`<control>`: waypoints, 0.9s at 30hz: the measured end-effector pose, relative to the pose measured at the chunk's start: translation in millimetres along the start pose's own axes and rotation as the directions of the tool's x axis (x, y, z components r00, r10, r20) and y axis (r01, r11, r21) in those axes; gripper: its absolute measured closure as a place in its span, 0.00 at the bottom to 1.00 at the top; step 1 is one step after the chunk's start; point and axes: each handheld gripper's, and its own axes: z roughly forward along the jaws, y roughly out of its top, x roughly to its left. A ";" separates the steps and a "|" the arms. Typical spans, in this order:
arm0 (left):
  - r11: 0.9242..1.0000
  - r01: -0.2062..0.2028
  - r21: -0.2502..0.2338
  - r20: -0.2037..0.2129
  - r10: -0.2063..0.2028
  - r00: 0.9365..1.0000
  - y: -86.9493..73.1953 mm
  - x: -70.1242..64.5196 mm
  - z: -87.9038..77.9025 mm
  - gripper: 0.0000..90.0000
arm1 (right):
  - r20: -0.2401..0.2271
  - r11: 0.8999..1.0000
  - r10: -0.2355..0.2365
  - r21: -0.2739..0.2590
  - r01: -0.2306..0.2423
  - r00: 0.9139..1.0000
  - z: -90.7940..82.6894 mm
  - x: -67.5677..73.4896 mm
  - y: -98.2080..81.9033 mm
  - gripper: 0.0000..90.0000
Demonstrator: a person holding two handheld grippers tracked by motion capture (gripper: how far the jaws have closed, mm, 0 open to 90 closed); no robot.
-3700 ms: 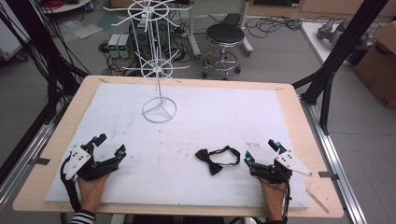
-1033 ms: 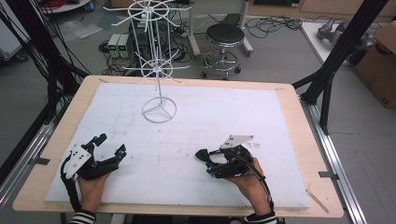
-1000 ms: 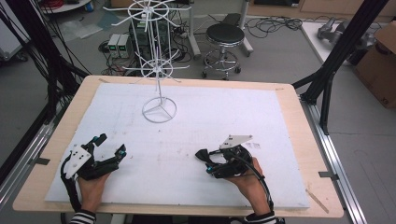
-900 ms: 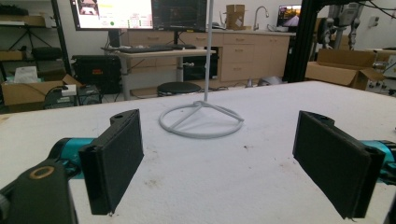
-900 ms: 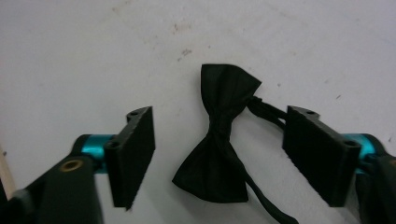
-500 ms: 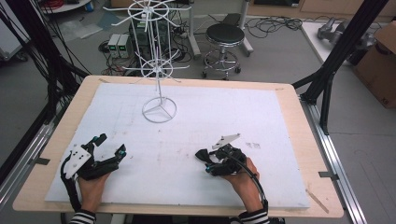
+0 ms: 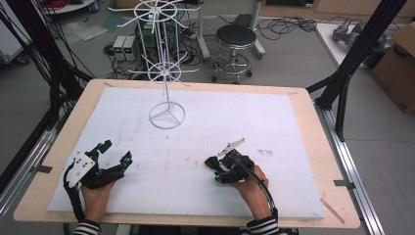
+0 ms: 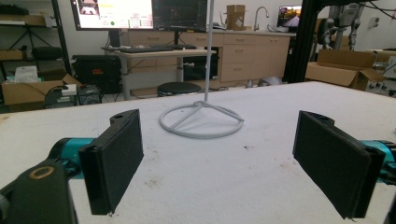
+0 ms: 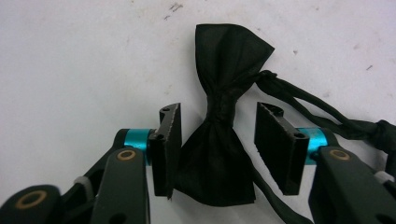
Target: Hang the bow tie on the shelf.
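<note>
— What surrounds the worktop (image 7: 303,105)?

— A grey floor (image 7: 293,58) strewn with black cables (image 7: 288,24). A round black stool (image 7: 236,35) on a chrome base stands just beyond the far edge, and small grey boxes (image 7: 125,47) sit on the floor to its left. Black frame struts (image 7: 359,46) rise at the right, with a cardboard box (image 7: 396,68) near them.

— And further back?

— From the left gripper view, a run of light wooden cabinets (image 8: 243,58) lines a pale wall, with a tap (image 8: 261,11) above the counter. Two monitors (image 8: 135,14) hang over a desk carrying a keyboard (image 8: 140,48). More cardboard boxes (image 8: 343,70) sit at the right, another at the left (image 8: 23,91).
</note>
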 end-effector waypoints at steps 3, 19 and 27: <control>1.000 0.004 0.000 0.000 -0.004 1.000 0.0 0.2 -0.1 0.18 | 0.006 1.000 0.001 0.018 -0.001 1.000 2.5 1.1 1.5 0.61; 1.000 0.003 -0.001 -0.002 -0.003 1.000 0.0 0.0 -0.2 0.18 | 0.024 1.000 0.006 0.023 -0.006 1.000 1.4 1.6 2.2 0.86; 1.000 0.003 -0.002 -0.001 -0.003 1.000 -0.1 0.0 -0.1 0.18 | 0.016 1.000 0.006 -0.023 -0.006 1.000 -0.8 1.2 -0.2 0.88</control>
